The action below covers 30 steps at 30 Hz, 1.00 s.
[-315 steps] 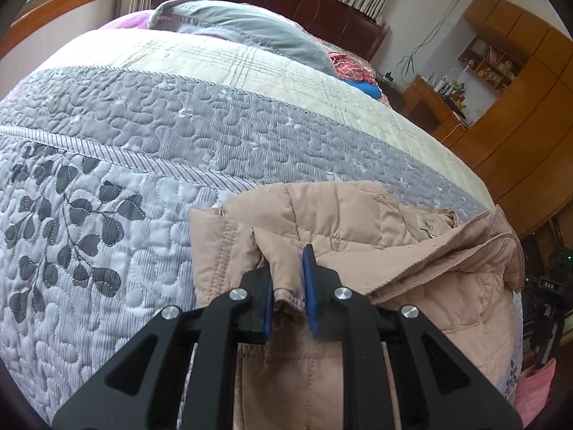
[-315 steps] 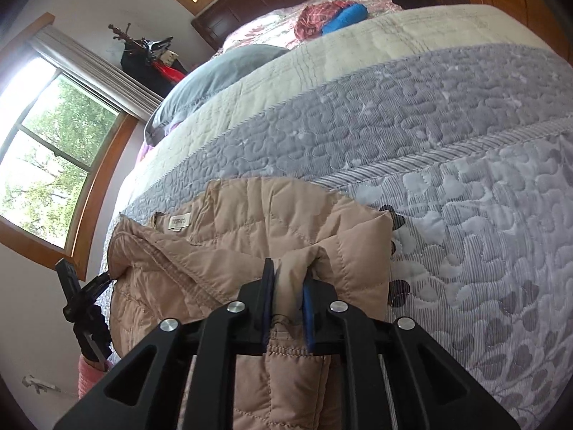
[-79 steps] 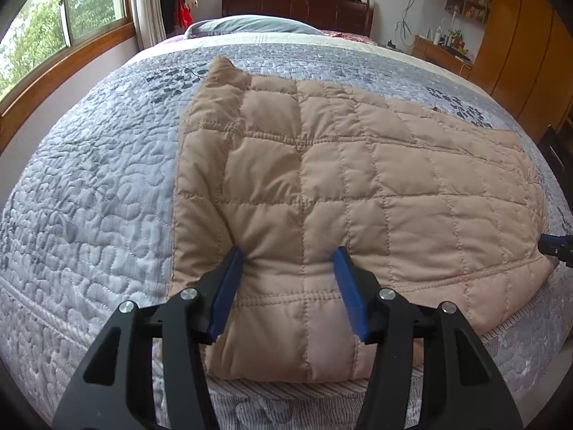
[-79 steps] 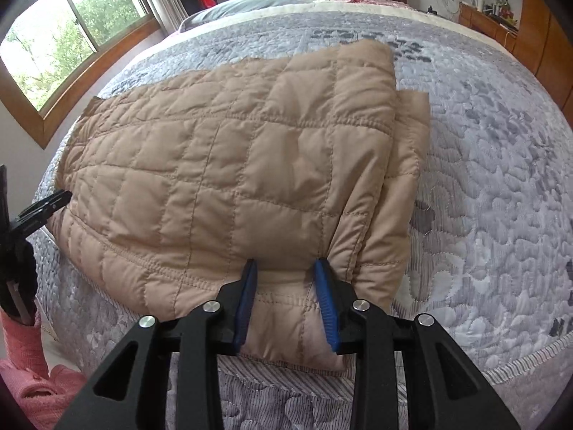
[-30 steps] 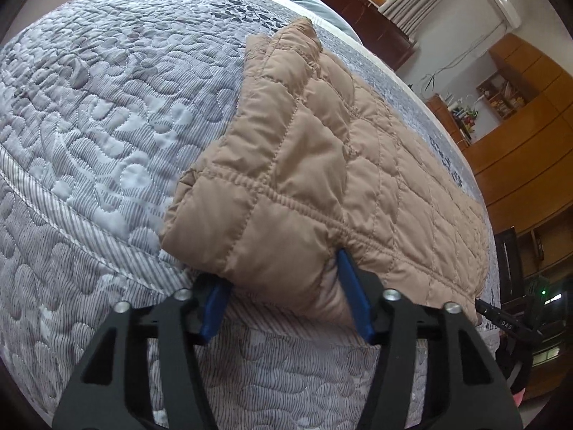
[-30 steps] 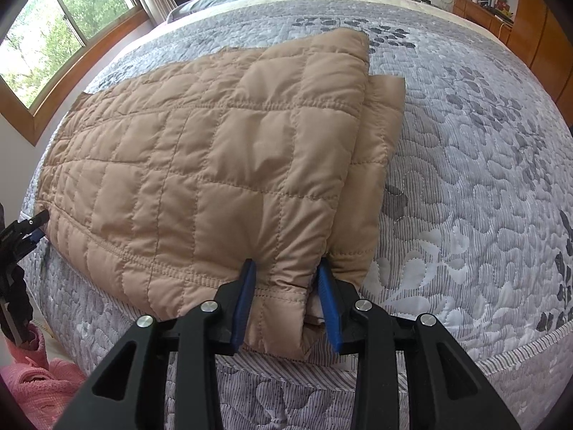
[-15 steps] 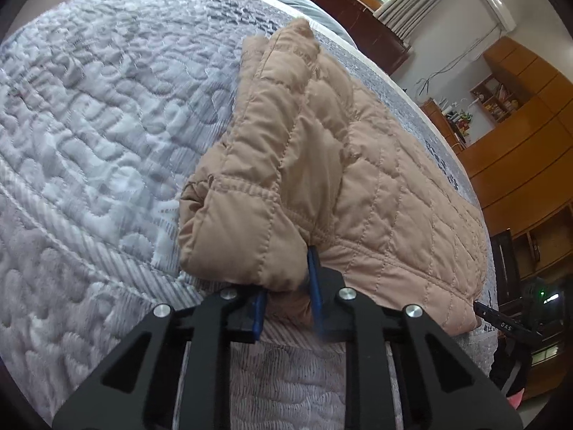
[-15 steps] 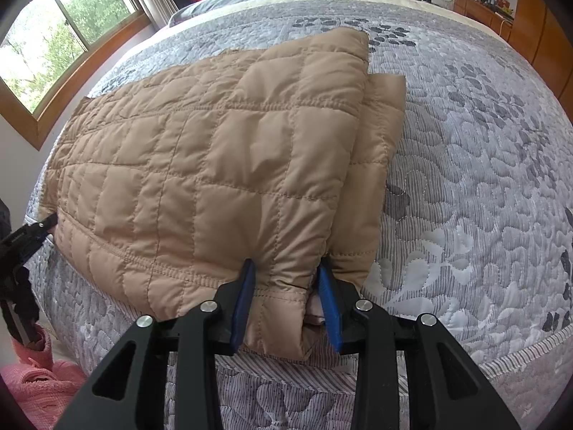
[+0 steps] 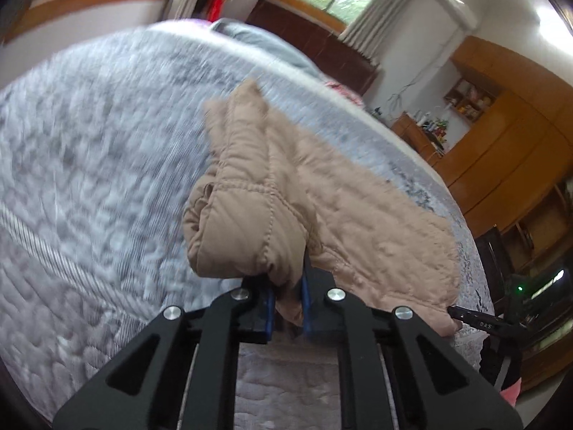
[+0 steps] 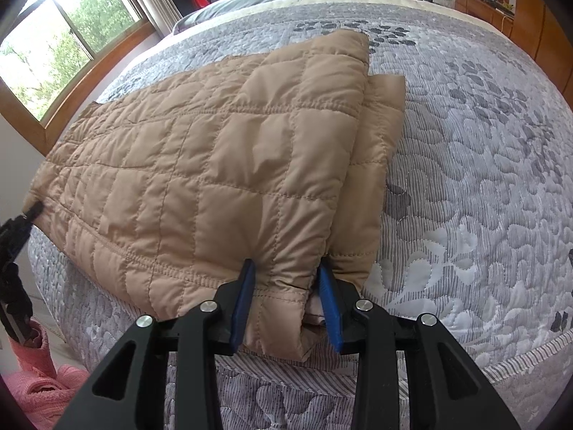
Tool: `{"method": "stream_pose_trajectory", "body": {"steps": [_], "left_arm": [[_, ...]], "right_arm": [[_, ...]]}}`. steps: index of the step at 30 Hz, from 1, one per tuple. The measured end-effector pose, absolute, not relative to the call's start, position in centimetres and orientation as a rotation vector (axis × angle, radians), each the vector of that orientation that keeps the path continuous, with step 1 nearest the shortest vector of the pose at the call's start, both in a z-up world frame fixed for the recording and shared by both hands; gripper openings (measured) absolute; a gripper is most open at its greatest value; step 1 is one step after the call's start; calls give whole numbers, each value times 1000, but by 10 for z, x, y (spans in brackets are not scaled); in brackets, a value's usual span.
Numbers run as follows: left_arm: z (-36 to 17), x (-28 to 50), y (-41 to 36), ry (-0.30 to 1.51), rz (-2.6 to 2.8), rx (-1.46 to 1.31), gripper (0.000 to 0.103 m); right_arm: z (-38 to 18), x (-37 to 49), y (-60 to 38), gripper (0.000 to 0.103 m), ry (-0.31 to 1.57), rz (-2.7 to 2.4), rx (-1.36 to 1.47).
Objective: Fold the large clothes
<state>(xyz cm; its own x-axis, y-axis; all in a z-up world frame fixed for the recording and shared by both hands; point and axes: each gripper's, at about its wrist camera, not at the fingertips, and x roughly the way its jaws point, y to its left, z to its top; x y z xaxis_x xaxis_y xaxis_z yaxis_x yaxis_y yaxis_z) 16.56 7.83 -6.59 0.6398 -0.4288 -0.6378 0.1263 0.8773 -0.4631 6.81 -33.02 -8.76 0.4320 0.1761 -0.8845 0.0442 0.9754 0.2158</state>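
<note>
The left gripper (image 9: 288,306) had just been closing, and its blue pads were pinched tight on a bunched corner of the tan quilted jacket (image 9: 286,208), which puffed up over the jaws and stood raised off the grey quilted bedspread (image 9: 89,186). The right gripper (image 10: 286,302) was clamped around the thick near edge of the jacket (image 10: 215,165) at its other near corner, the pads pressing into several stacked layers, with that corner lying low on the bedspread (image 10: 483,179) near the foot of the bed. Judged from how it lay, the jacket was already folded into a long, several-layered slab across the near end of the bed, sleeves tucked out of sight, so the early folds looked done; what seemed left was to carry the near edge over toward the far one, or one end over the other, and flatten the bundle. The left wrist view was smeared by motion, so the stitching and the bedspread pattern there were hard to read, and I could only guess that the lifted corner held all its layers. The underside of the jacket, its collar and any zip were hidden. A dark stand (image 10: 14,251) and something pink (image 10: 43,387) were cut off at the frame's left edge.
</note>
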Motion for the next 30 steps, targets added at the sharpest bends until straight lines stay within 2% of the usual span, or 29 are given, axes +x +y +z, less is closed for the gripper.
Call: {"method": "stream_pose_trajectory", "body": {"steps": [7,14,20,30], "left_arm": [[-9,151,22,693,-470,-229,9],[6,137,-45,665,-635,-51,9],[-14,139,-84,709,-728,68,9],[-87,169,-117,932,-807,93,10]], "right_arm": [[-88,70,-331,35,1135,88,224],[-88,73,-334,35,1148,97,229],[-87,74,-334,35,1156,104,231],[-87,73,-335,36,1157,111,233]]}}
